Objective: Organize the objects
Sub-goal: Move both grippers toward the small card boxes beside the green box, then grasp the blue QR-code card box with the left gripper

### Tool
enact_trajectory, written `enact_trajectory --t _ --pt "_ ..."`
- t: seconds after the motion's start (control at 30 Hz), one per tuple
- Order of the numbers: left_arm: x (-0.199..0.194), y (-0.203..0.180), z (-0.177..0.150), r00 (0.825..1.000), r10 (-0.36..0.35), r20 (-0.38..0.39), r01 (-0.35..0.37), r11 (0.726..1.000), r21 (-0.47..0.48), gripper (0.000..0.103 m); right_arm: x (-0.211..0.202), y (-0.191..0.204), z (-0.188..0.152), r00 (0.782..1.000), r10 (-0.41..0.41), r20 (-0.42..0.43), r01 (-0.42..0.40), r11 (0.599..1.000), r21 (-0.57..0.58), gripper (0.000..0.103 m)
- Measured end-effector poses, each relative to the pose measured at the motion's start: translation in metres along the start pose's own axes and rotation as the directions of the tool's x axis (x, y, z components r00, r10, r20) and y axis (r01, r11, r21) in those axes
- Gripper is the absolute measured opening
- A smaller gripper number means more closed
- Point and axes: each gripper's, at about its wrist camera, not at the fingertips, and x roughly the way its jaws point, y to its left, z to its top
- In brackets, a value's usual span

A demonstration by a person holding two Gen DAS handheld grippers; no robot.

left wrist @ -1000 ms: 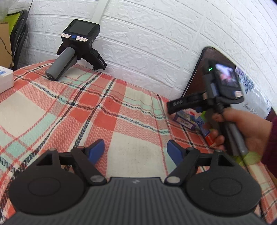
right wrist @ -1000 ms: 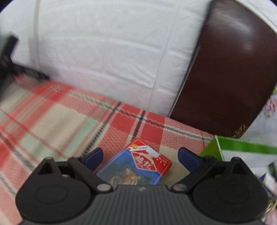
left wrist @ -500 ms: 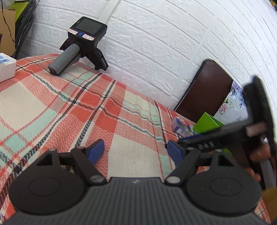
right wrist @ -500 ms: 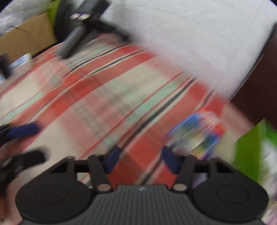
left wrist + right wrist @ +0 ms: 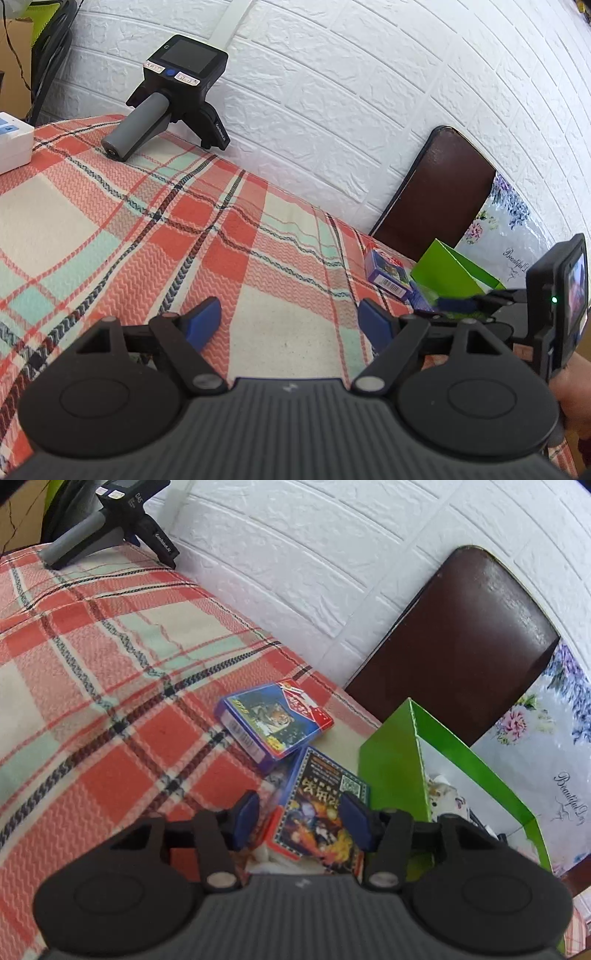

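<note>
On a plaid tablecloth [image 5: 110, 686] by a white brick wall, the right gripper [image 5: 301, 818] has swung back over the dark card box [image 5: 321, 808], jaws open astride it beside the green box [image 5: 391, 760], seemingly ready to grasp, while the left gripper [image 5: 288, 325] hovers open, empty.

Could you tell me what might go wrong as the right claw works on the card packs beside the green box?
The right claw is open astride the dark card pack, which lies askew on clutter, so closing may tip or squeeze it out. The blue card pack touches its far corner and could be dragged along. The green box wall stands close to the right finger and may get bumped.
</note>
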Motion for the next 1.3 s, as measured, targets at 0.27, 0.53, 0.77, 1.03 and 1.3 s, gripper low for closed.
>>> enact_trajectory --t 0.27,0.53,0.77,1.03,1.3 --pt "0.0 0.002 0.0 1.0 -0.009 0.0 0.009 1.0 -0.009 0.084 -0.073 0.022 -0.044 0.978 0.194 0.082 -0.195 0.981 0.008 0.004" --pt "0.008 -0.023 0.014 0.992 -0.09 -0.083 0.084 0.993 -0.079 0.084 -0.103 0.005 -0.07 0.976 0.169 0.14 -0.18 0.981 0.077 0.044" --pt "0.075 -0.133 0.035 0.938 -0.289 -0.189 0.333 0.903 0.271 0.092 -0.076 -0.039 -0.089 0.967 0.22 0.127 -0.248 0.926 0.285 0.048" --pt "0.165 -0.164 0.022 0.853 -0.311 -0.419 0.482 0.777 0.406 0.092 -0.059 -0.051 -0.1 0.95 0.254 0.181 -0.303 0.889 0.344 0.061" --pt "0.143 -0.152 0.001 0.817 -0.3 -0.493 0.505 0.784 0.36 0.074 -0.055 -0.051 -0.1 0.946 0.264 0.189 -0.316 0.881 0.351 0.069"
